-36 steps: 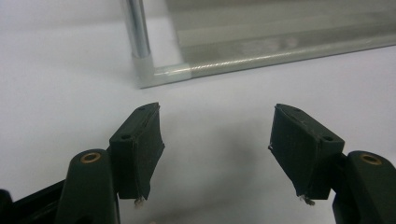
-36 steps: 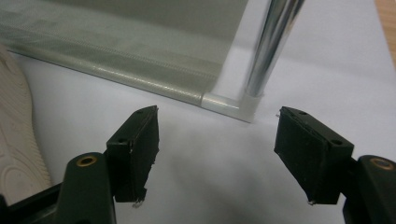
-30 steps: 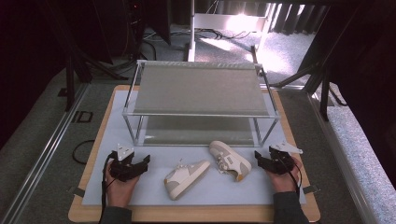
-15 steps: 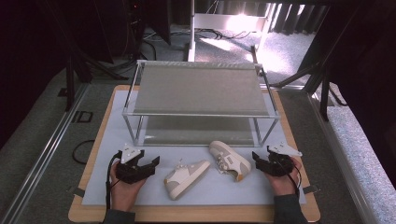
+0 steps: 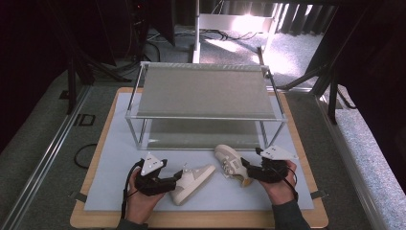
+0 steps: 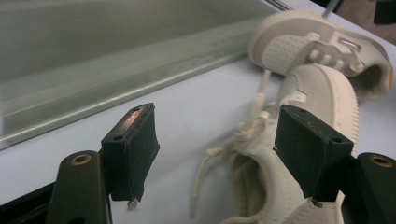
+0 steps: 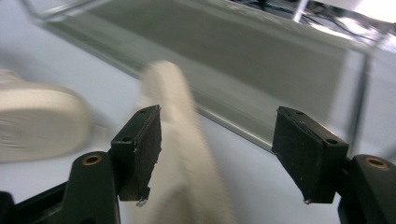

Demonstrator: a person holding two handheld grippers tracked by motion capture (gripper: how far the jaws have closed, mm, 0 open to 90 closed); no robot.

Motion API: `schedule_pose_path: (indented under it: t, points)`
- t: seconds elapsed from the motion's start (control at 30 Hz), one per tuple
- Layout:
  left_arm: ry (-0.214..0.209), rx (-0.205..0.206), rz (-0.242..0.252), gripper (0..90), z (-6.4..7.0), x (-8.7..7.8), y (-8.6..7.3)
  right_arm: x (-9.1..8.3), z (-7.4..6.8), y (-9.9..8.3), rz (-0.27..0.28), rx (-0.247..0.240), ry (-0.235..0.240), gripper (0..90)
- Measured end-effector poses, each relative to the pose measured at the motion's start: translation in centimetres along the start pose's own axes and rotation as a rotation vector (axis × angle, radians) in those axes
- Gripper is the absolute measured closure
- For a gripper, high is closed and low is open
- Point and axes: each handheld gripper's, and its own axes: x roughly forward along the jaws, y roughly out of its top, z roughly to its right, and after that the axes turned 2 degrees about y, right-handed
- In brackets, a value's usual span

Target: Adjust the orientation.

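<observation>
Both tongs gape unclenched: left tongs [image 5: 176, 181] at the near sneaker's [image 5: 193, 179] heel, seven o'clock on the desk [image 5: 110, 163], should straddle its collar squarely before clamping; right tongs [image 5: 246, 168] likewise flank the far sneaker [image 5: 231, 163].

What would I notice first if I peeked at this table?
Two cream shoes lie on the white mat, the left shoe beside the right shoe. The left gripper and right gripper, both open, each reach toward a shoe. Behind them stands a two-level metal rack.
</observation>
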Motion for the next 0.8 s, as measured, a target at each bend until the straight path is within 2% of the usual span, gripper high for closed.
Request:
schedule_pose_path:
  t: [0.27, 0.4, 0.67, 0.8]
  points:
    - [-0.020, 0.037, -0.026, 29.5, 1.2, 0.6, -0.1, 1.1, -3.9, 1.4, 0.010, -0.068, 0.116, 32.5]
    - [-0.028, 0.050, -0.030, 29.5, 1.6, 0.7, -0.1, 2.1, -5.4, 1.9, -0.003, -0.099, 0.150, 32.5]
    - [-0.048, 0.044, -0.028, 29.9, 1.7, 0.8, -0.3, 4.3, -7.0, 2.7, -0.028, -0.127, 0.183, 32.6]
    - [-0.054, 0.053, -0.024, 29.9, 1.8, 0.7, -0.3, 4.8, -7.2, 2.7, -0.041, -0.126, 0.193, 33.4]
